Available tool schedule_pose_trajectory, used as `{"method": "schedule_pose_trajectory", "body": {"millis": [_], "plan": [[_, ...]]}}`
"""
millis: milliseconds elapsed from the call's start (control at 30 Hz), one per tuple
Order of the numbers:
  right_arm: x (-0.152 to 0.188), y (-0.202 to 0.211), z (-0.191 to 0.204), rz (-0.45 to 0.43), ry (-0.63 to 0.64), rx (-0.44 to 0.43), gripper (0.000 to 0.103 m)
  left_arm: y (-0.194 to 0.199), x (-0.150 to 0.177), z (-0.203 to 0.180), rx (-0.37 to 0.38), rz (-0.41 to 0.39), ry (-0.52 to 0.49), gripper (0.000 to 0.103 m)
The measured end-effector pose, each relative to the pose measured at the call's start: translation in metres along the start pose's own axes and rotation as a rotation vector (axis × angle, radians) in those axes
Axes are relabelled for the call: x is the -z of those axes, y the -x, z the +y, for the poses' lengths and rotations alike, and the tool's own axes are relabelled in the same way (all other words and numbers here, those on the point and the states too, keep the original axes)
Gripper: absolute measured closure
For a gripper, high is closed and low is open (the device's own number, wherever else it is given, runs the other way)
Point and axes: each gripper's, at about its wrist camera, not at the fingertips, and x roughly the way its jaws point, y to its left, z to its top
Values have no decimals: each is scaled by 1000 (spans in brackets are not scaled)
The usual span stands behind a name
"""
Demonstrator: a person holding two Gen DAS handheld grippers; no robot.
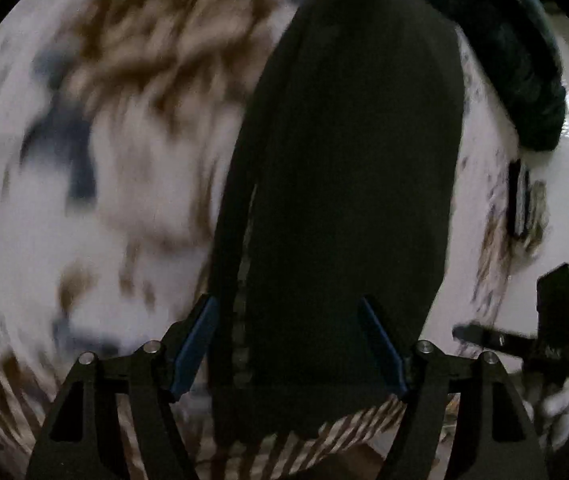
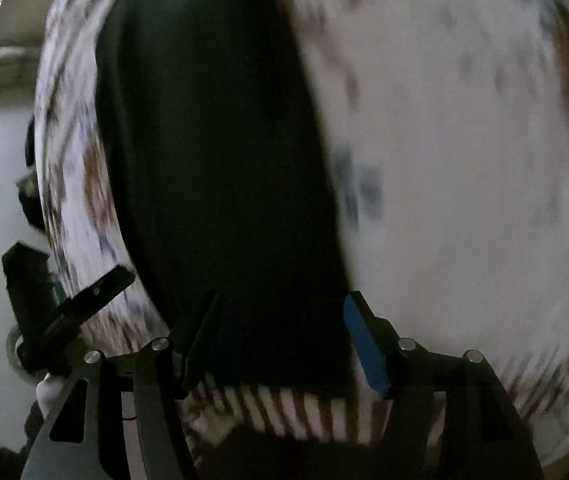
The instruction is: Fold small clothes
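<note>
Both tools (image 1: 288, 316) (image 2: 280, 312) gape around the dark garment (image 1: 344, 180).

One black garment (image 1: 344, 180) lies spread on one patterned sheet (image 1: 124, 140) of white, brown and blue; a second dark, greenish bundle (image 1: 524, 72) sits far right. Two grippers are counted, the left gripper (image 1: 288, 344) and the right gripper (image 2: 284, 340), each with two fingers (image 1: 196, 344) spread apart.

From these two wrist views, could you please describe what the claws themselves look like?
Both the left claw and the right claw look alike: matte black angular linkage arms with silver round rivets at the joints, and flat blue pads lining the fingers. No sleeves or markings show.
</note>
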Motion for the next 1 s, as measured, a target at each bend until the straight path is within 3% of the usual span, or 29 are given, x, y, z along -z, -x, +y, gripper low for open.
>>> {"method": "schedule_pose_trajectory", "body": {"millis": [133,333,567,700,767,800,833,867,900,933,967,1000], "plan": [[45,-31,-21,60,-10,34,38,-16,18,-3,-28,32,16,32],[55,-55,-45,-4,-72,61,38,-25,22,4,-227,-11,-42,32],[43,-65,-33,-36,-98,-3,38,-1,34,3,-112,-49,-5,32],[43,-66,-35,-41,-106,-14,38,-25,41,-16,-72,-9,-40,34],[39,-70,-37,-42,-104,-19,38,-40,48,-24,-88,-8,-68,58],[37,-72,-38,-42,-100,-17,38,-42,49,-27,-109,-23,-82,83],[36,-75,-37,-44,-96,-15,37,-42,52,-25,-113,-35,-85,92],[36,-77,-36,-47,-92,-18,39,-39,54,-22,-108,-52,-75,93],[36,-78,-35,-59,-84,-21,44,-33,59,-20,-101,-70,-64,93],[35,-77,-32,-72,-71,-25,78,-28,61,-19,-94,-84,-66,94],[36,-78,-29,-83,-66,-41,94,-22,63,-19,-94,-99,-81,94],[37,-75,-28,-89,-82,-53,94,-20,68,-18,-88,-102,-94,94]]}}
